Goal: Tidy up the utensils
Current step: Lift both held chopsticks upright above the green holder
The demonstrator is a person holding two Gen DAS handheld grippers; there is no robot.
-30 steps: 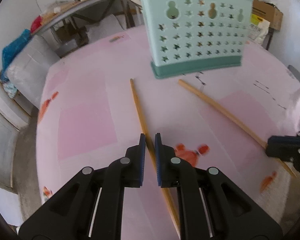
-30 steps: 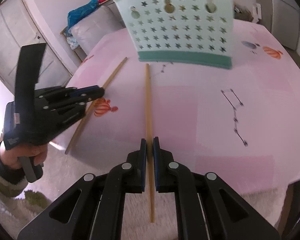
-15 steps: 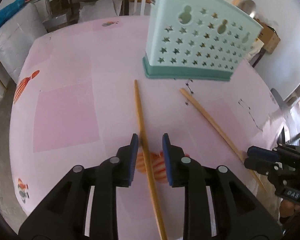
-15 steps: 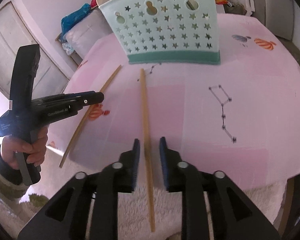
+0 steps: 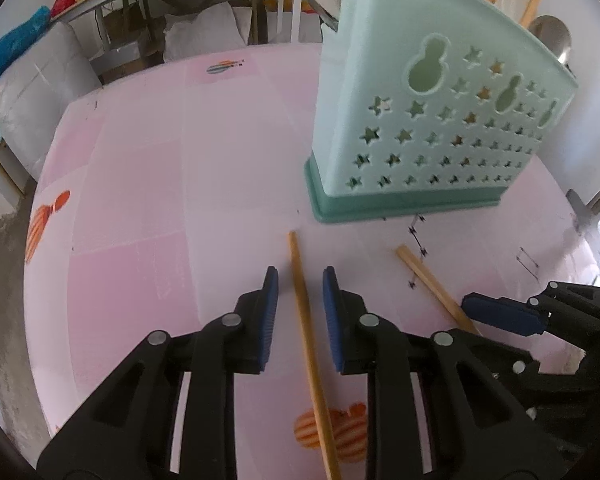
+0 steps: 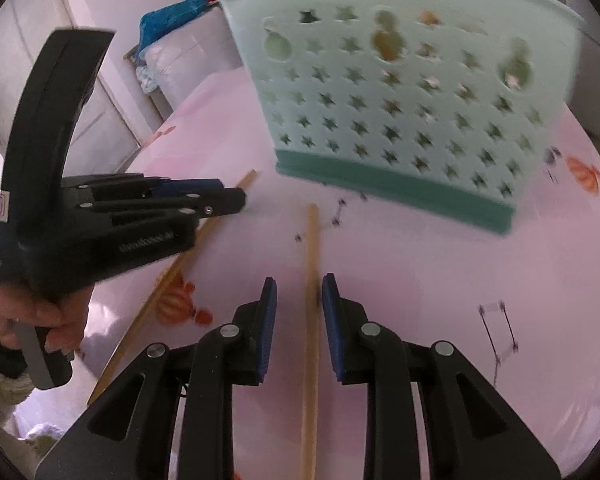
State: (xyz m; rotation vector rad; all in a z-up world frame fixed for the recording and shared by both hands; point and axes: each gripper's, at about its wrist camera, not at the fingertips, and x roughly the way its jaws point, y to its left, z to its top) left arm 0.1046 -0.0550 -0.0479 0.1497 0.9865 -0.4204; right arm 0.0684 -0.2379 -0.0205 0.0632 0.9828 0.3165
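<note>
Compared with a second ago, both of your grippers sit farther along their chopsticks, toward the holder, and both sets of jaws, then closed on the sticks, are now parted. Your left gripper (image 5: 299,285) straddles the left chopstick (image 5: 305,320) with a gap on each side; its jaws have just narrowed slightly. Your right gripper (image 6: 299,290) straddles the right chopstick (image 6: 311,312) in the same way, pads clear of the wood. Both sticks lie flat on the pink tablecloth (image 5: 140,200), far ends just short of the mint utensil holder (image 5: 428,120), which now looms larger.

The near end of each stick runs under its gripper and out of frame. The holder's contents show only as wooden tips and a metal spoon (image 5: 550,38) above its rim, blurred in the right view.

A hand (image 6: 32,320) holds the left gripper's grip. White cushions (image 5: 32,92) lie beyond the table.
</note>
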